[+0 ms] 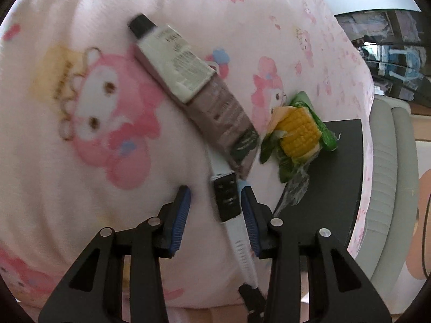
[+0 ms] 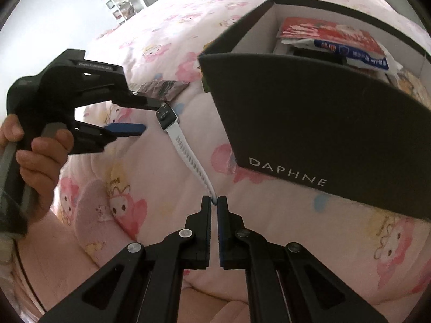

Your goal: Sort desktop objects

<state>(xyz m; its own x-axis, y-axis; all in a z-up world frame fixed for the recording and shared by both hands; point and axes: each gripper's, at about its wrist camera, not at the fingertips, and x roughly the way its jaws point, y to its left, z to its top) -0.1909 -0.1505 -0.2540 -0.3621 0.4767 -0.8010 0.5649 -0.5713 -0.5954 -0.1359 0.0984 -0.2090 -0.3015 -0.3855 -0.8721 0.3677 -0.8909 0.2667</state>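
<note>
Right wrist view: the pink cartoon-print blanket (image 2: 161, 27) covers the whole surface, and on it stands the black DAPHNE box (image 2: 309, 123), open, w/ red packets (image 2: 331, 35) and other small items already inside, so part of the sorting looks done. Left outside are a long brown carton (image 1: 215, 107) w/ a white tube (image 1: 172, 62) lying on it, a toy corn (image 1: 299, 134) in plastic wrap just beside the box, and the white smartwatch (image 2: 168, 115). The right gripper (image 2: 214, 202) is clenched on the end of the watch strap. The left gripper (image 1: 215, 204) is released, its jaws apart at both sides of the watch face, not pressing it. I judge approx. four things still wait for the box.
</note>
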